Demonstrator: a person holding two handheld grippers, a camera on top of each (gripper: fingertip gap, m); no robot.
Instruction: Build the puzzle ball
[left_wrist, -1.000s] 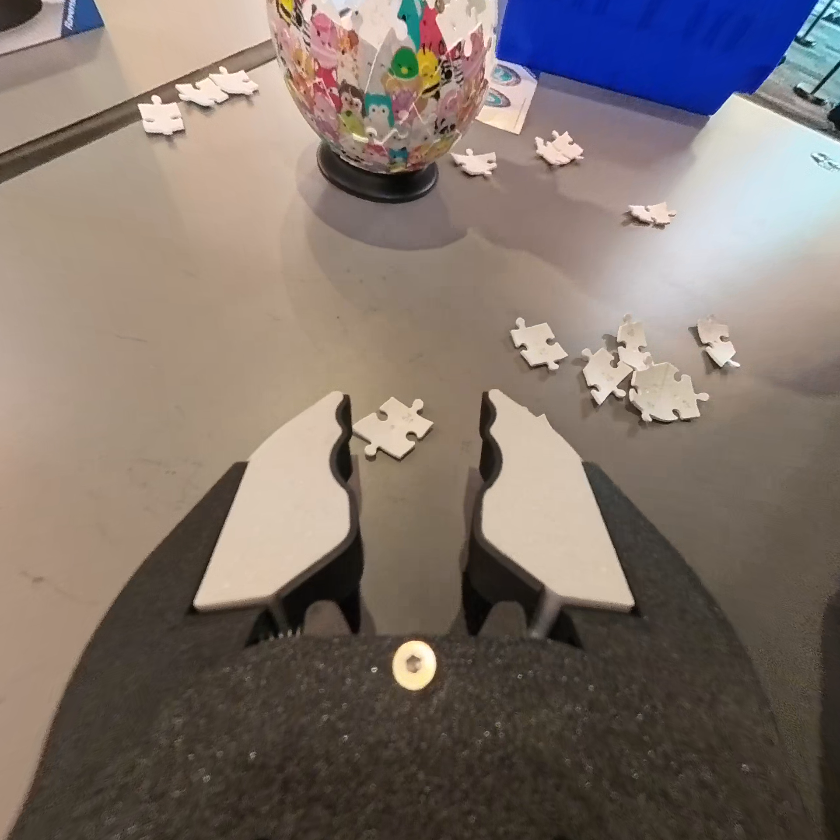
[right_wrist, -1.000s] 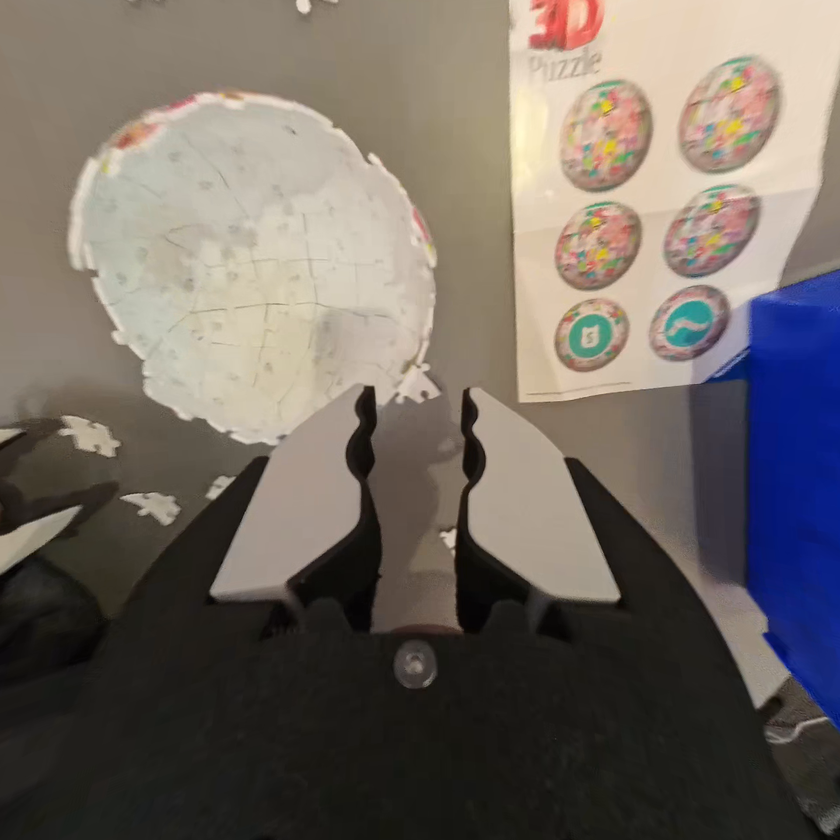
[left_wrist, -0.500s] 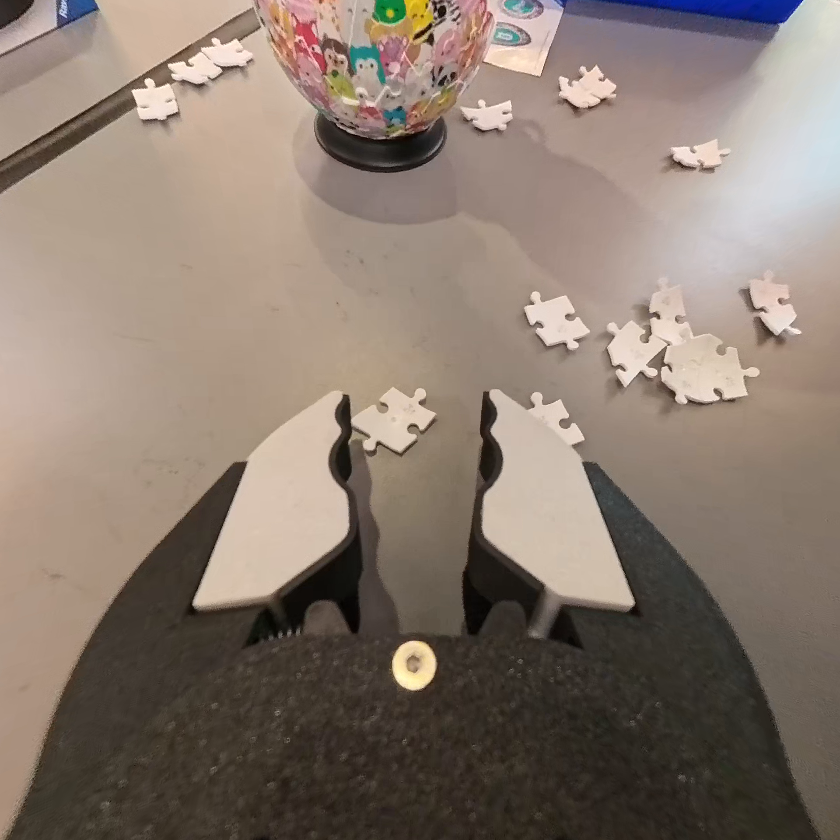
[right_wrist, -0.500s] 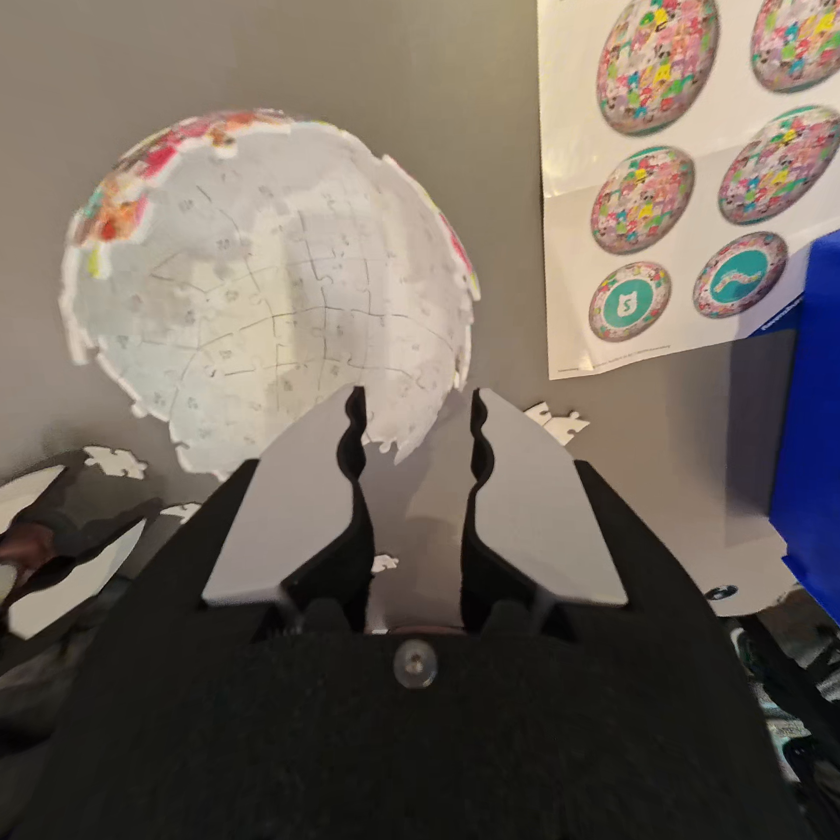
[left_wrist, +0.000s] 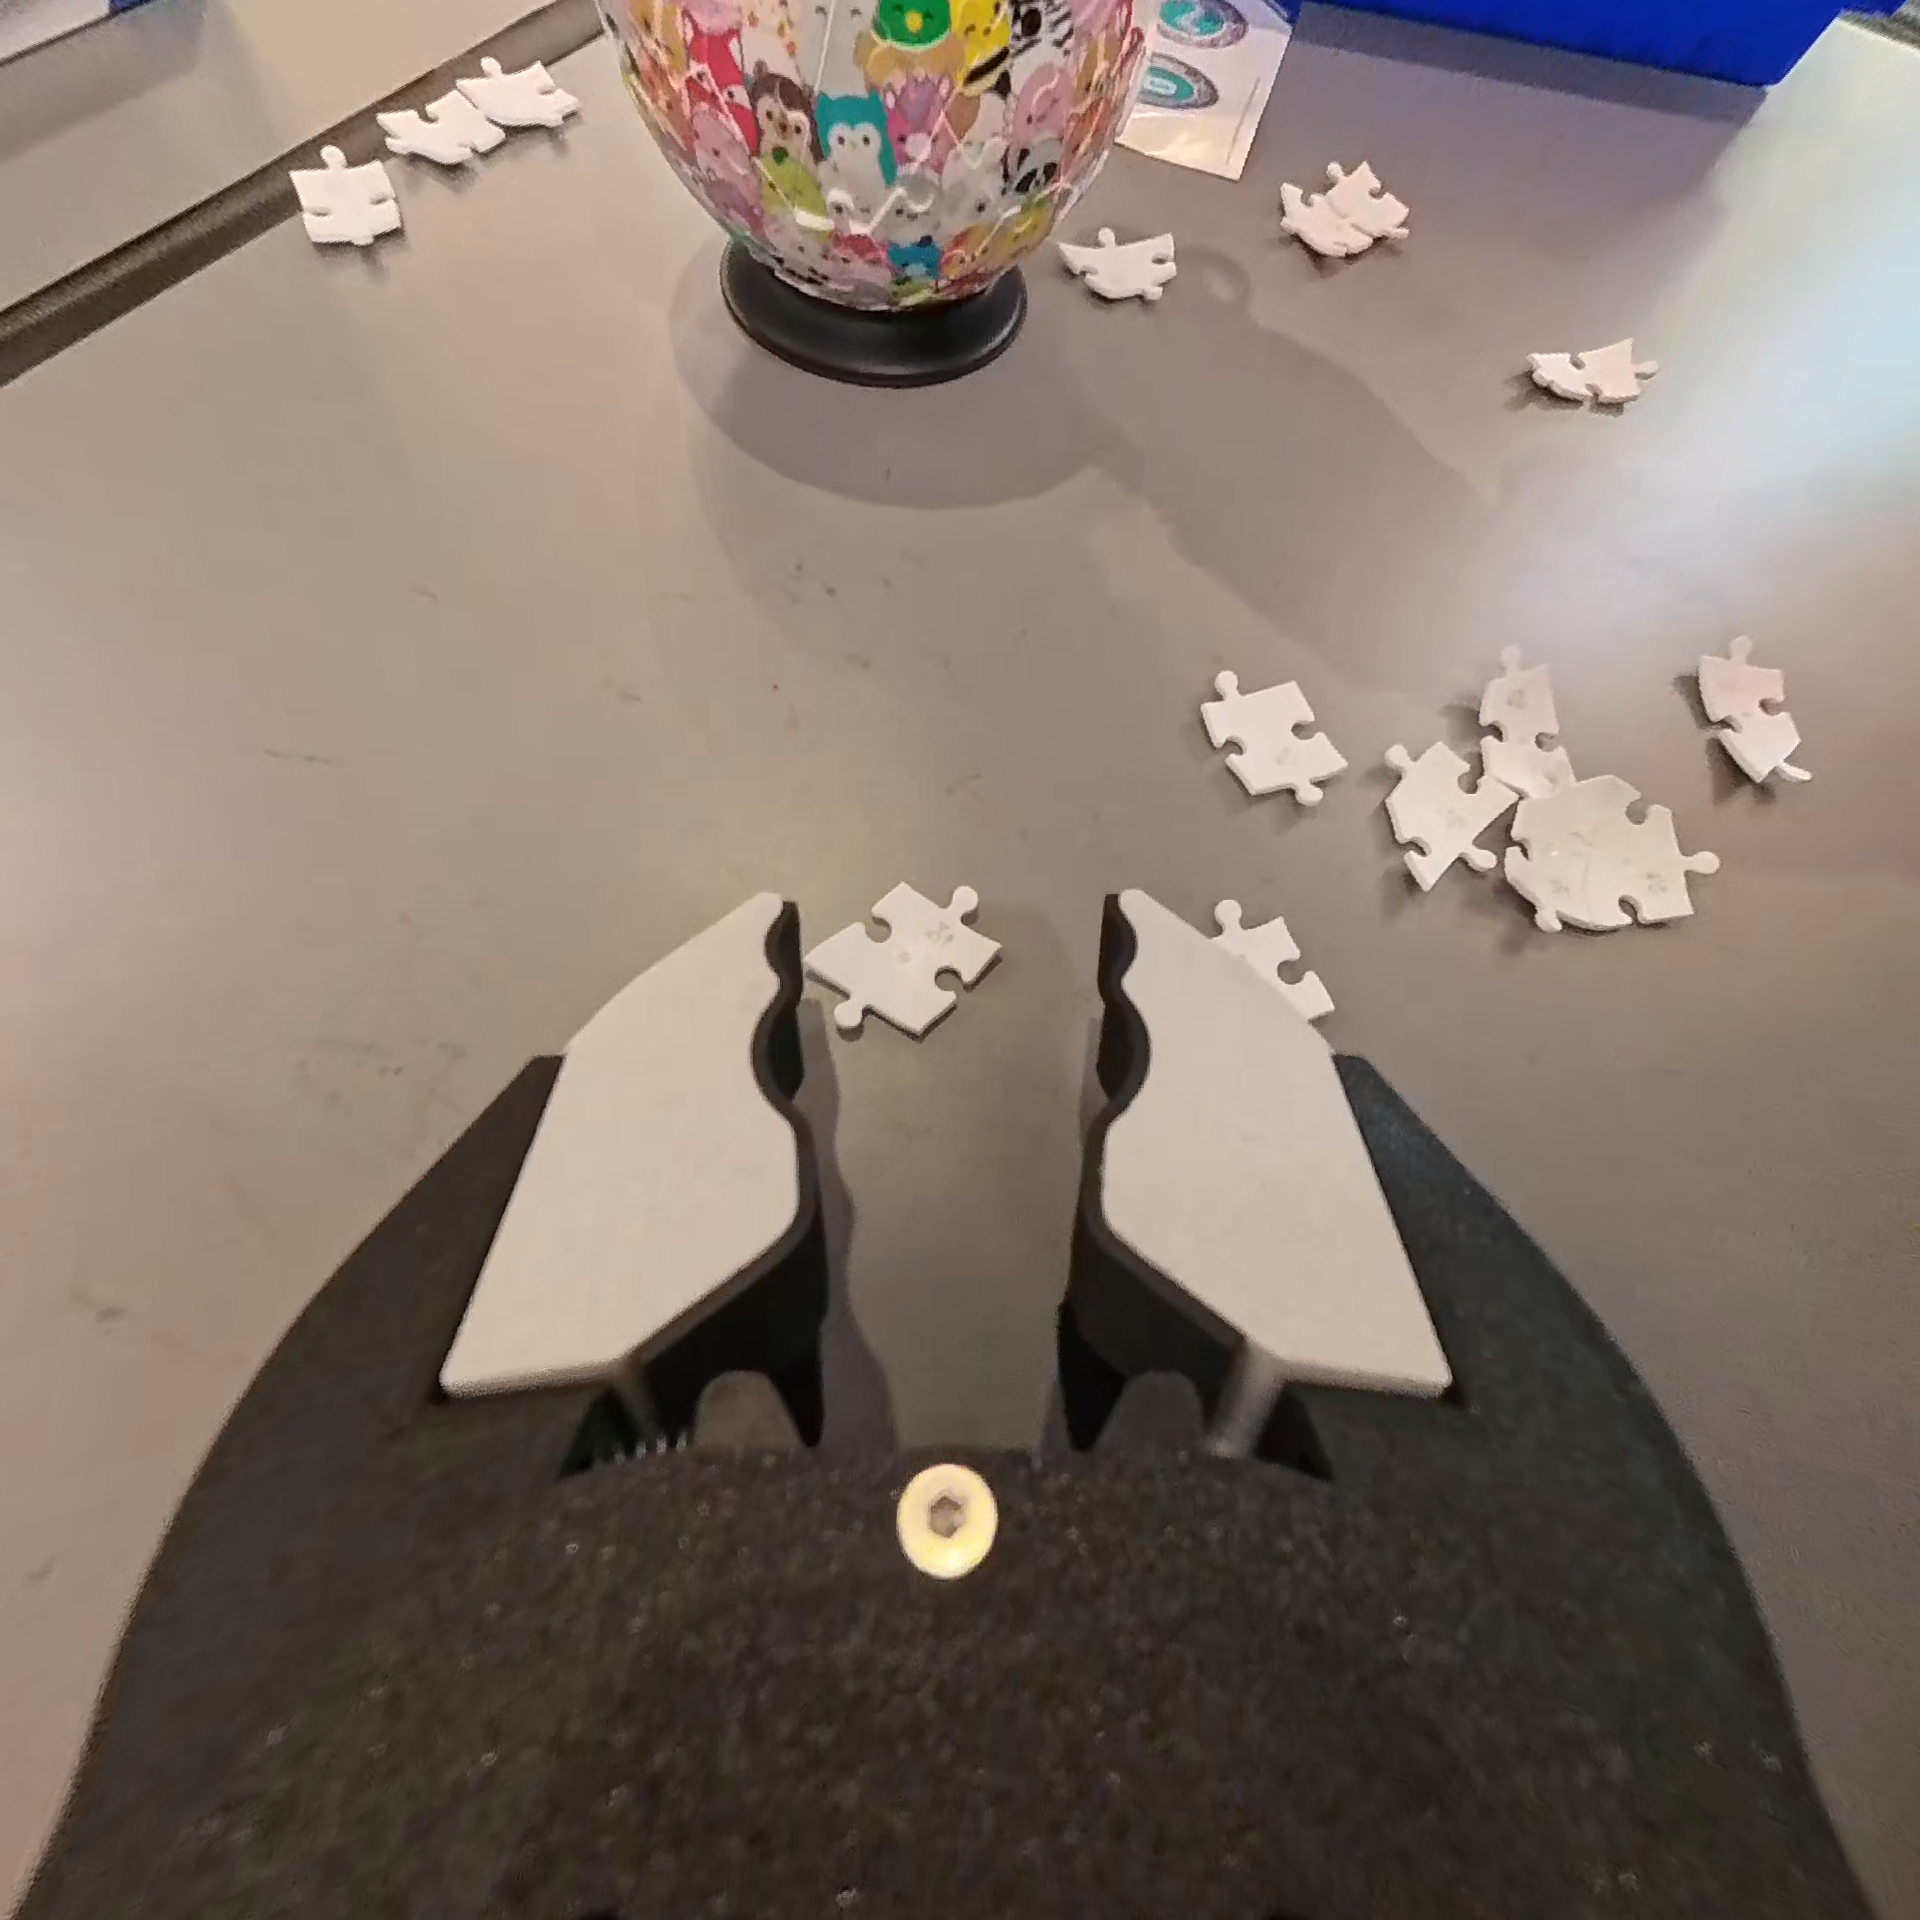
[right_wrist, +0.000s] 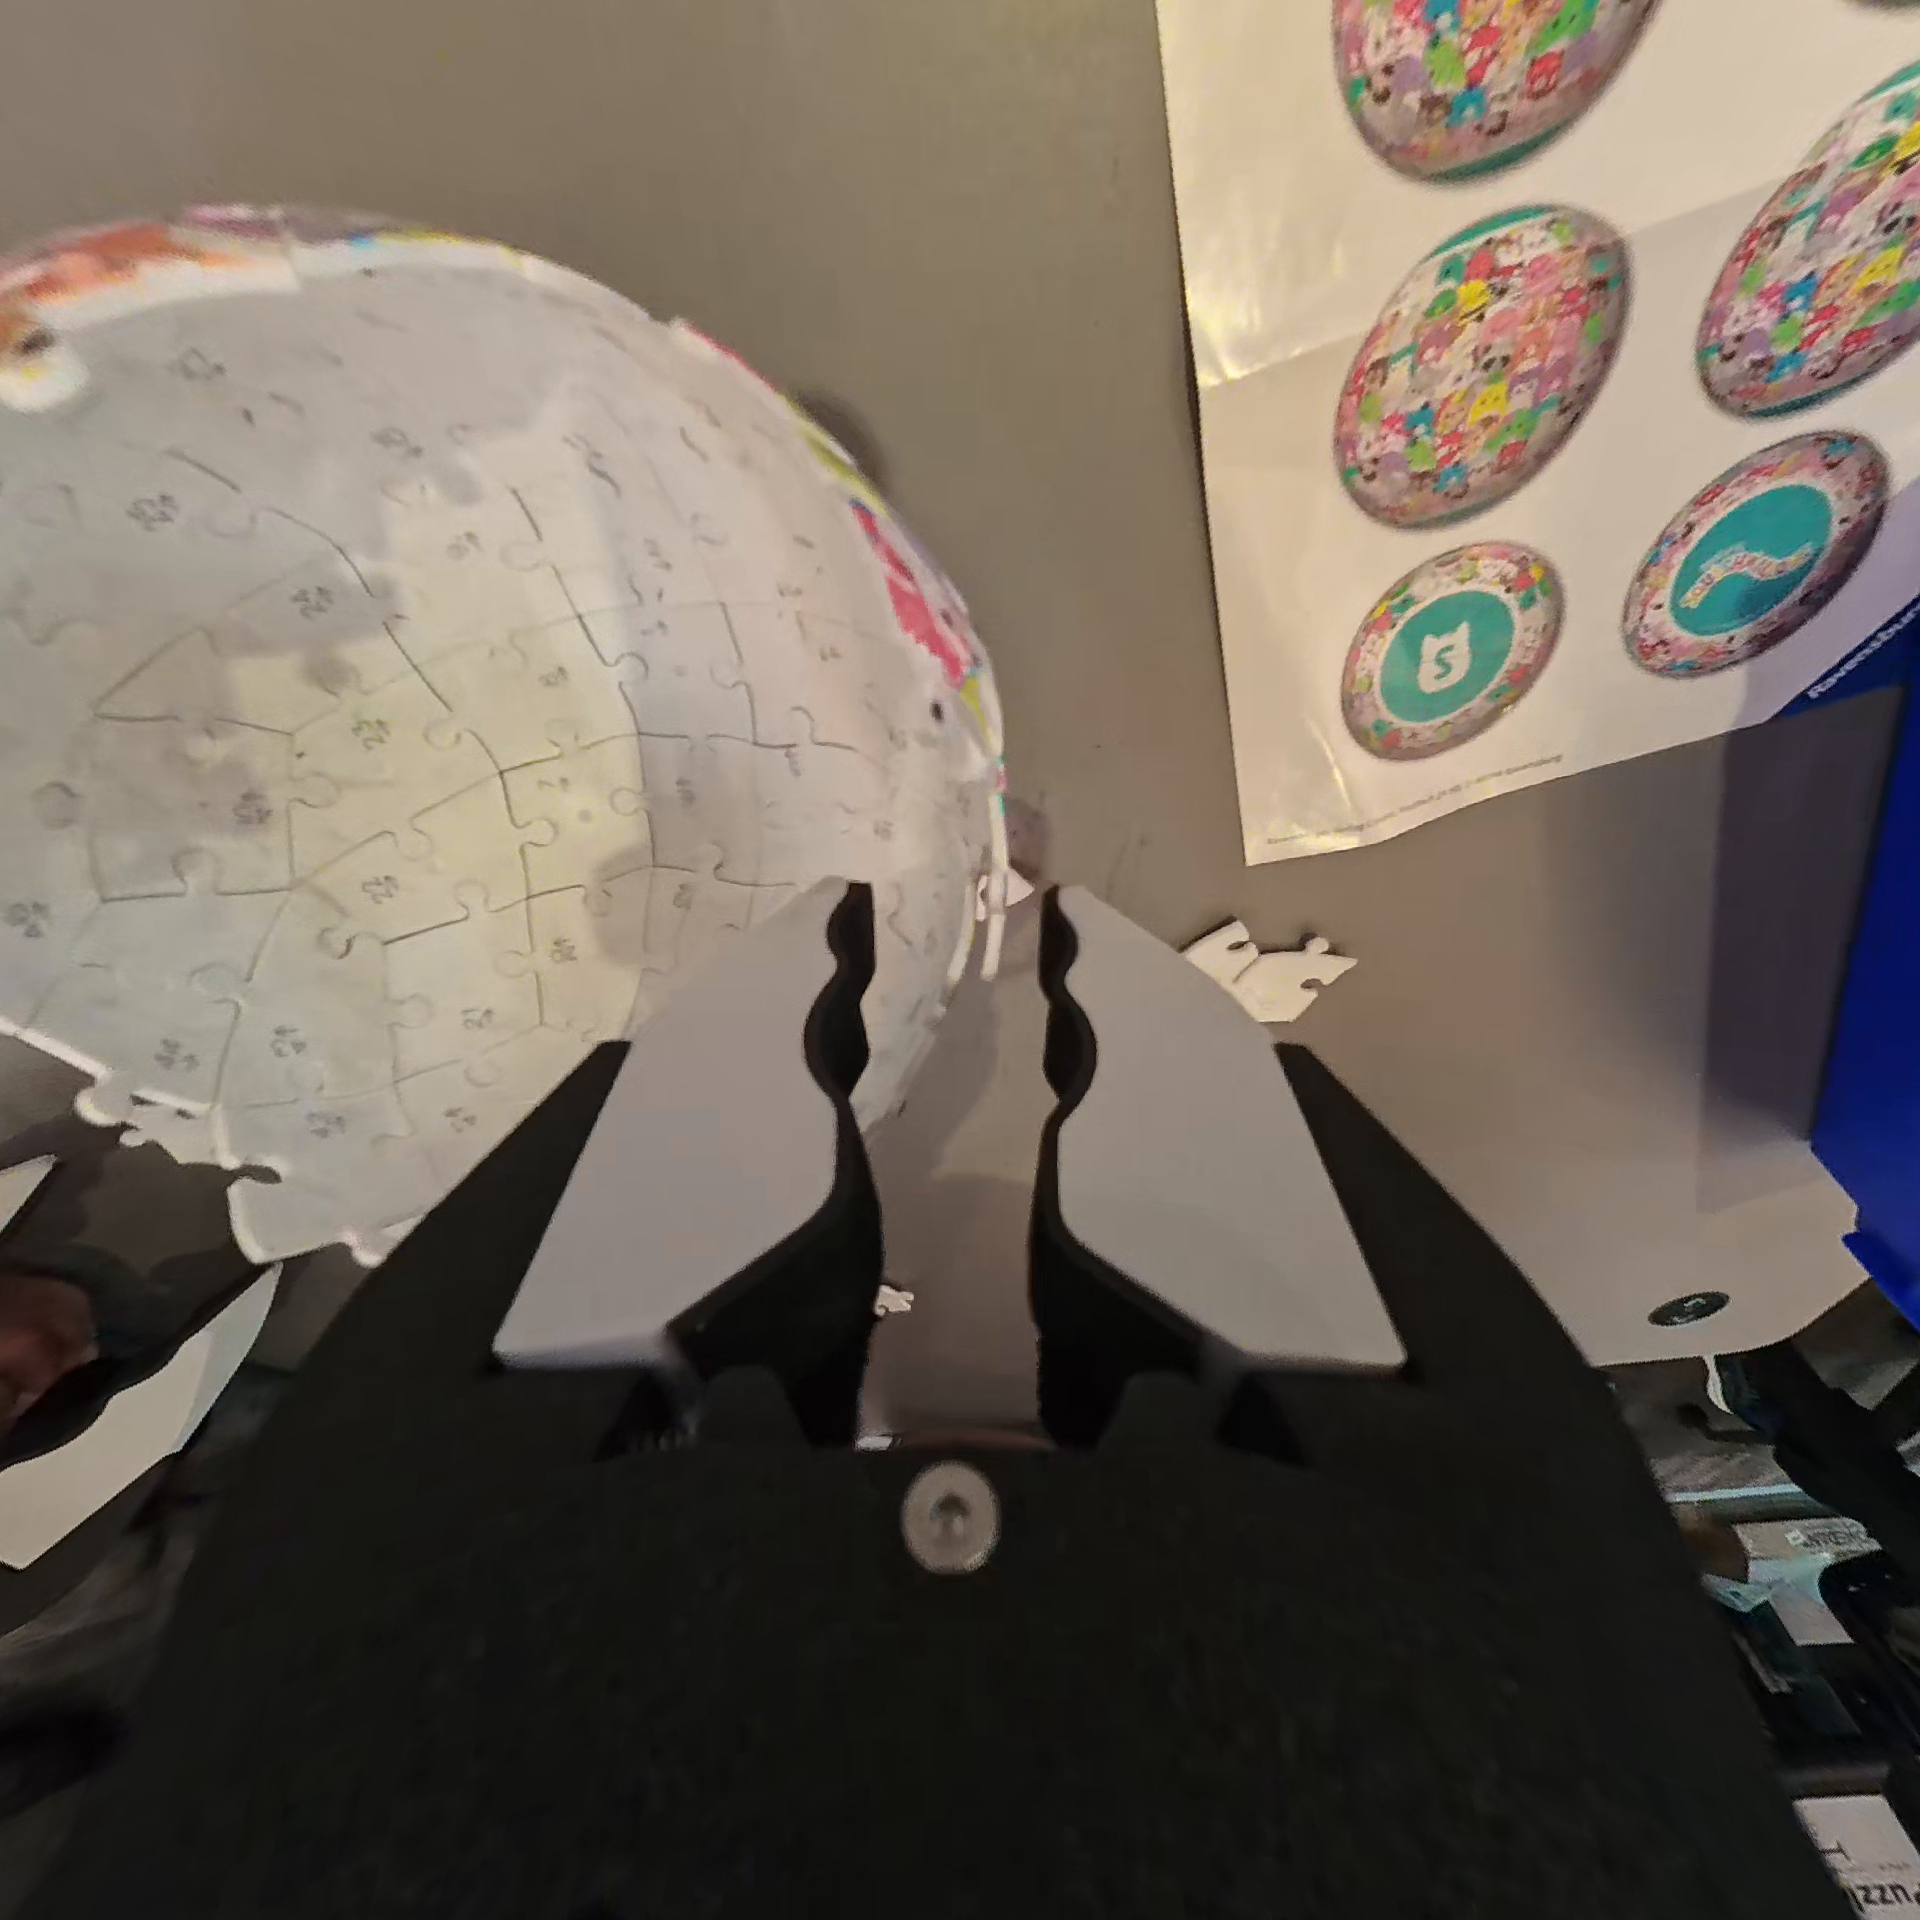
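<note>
The grey table carries everything, and on it the half-built puzzle ball sits in its black ring stand, which I take to be there so the open rim faces up and cannot roll. From my right gripper, which looks down into it, the ball shows its white numbered inside, a bowl with a jagged unfinished edge; its axis runs straight up from the stand. That gripper's jaws stand a little apart with nothing between them, hovering over the rim nearest the instruction sheet. Loose pieces lie white side up (most of them to my right, in a small cluster). My left gripper is low over the table, jaws wide apart and empty, and one piece lies between the tips, close to the left finger. Its long side slants across the gap, so closing would probably catch it cornerwise
</note>
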